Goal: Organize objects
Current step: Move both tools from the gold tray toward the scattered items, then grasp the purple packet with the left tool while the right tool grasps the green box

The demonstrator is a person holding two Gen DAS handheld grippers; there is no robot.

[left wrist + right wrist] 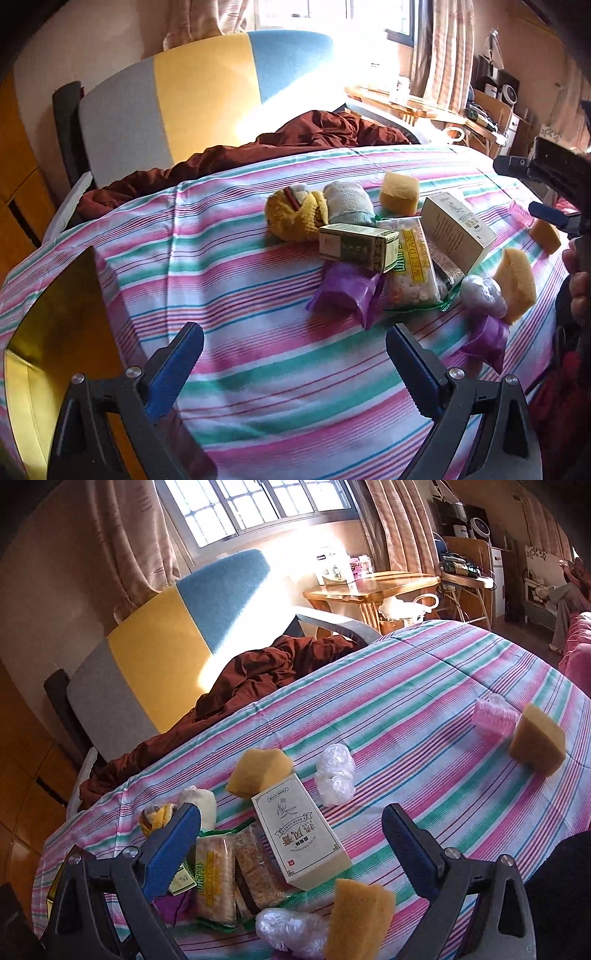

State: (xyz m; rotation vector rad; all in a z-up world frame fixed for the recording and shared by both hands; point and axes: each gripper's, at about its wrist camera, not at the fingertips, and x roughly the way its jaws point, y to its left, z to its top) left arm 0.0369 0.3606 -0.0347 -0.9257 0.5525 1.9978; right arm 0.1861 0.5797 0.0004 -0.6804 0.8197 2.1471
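A heap of objects lies on the striped bedsheet (240, 280): a cream box (456, 227), a green box (356, 245), a snack pack (410, 273), a purple packet (345, 293), rolled socks (295, 214), yellow sponges (399, 192) and a plastic wad (482, 295). My left gripper (295, 365) is open and empty, short of the heap. My right gripper (291, 842) is open and empty above the cream box (299, 830) and a sponge (356, 919); it also shows in the left wrist view (546, 218).
A pink hair roller (493, 716) and a sponge (537, 744) lie apart at the right. A clear plastic wad (334, 773) lies mid-bed. A brown blanket (258, 151) and a coloured headboard (192, 96) are behind. A yellow surface (55, 332) is at the left.
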